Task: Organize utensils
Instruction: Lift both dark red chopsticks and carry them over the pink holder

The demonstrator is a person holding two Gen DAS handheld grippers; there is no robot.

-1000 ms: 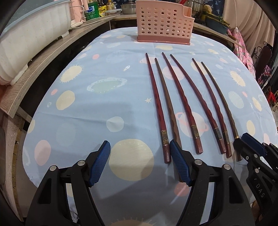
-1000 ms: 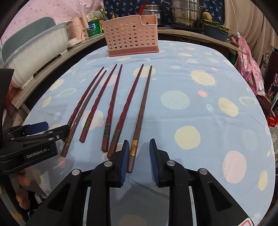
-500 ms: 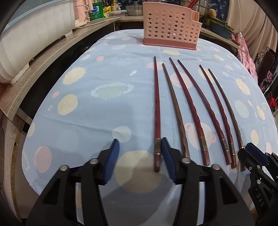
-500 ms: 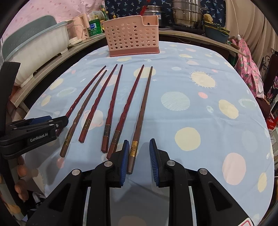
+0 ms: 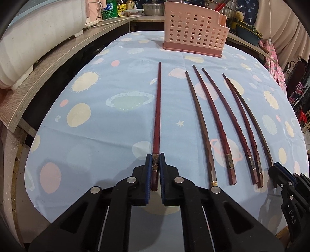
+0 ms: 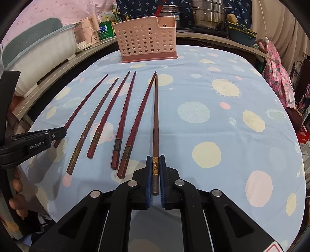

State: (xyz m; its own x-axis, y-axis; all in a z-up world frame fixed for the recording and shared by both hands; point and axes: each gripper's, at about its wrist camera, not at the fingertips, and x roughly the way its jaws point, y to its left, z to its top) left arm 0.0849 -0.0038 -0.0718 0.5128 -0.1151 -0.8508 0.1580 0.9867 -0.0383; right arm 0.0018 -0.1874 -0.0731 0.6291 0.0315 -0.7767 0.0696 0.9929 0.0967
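Observation:
Several long chopsticks lie side by side on the blue tablecloth (image 5: 96,126). My left gripper (image 5: 155,161) is shut on the thick end of the leftmost red chopstick (image 5: 157,120), which points toward the pink perforated utensil basket (image 5: 193,31). In the right wrist view my right gripper (image 6: 155,164) is shut on the thick end of the rightmost brown chopstick (image 6: 155,120). The remaining chopsticks (image 6: 124,116) rest between the two. The pink basket (image 6: 147,40) stands upright at the far end of the table. The left gripper (image 6: 58,133) shows at the left edge there.
A wooden counter (image 5: 48,64) with a white tub (image 5: 29,38) runs along the left. Pots and bottles (image 6: 209,15) stand behind the basket. Pink patterned cloth (image 6: 279,77) hangs at the right. The cloth's right half (image 6: 232,126) holds no objects.
Both grippers closed: the left one shifted onto the leftmost red chopstick and shut on it, swinging it away from its neighbour; the right one shut on the brown chopstick it straddled.

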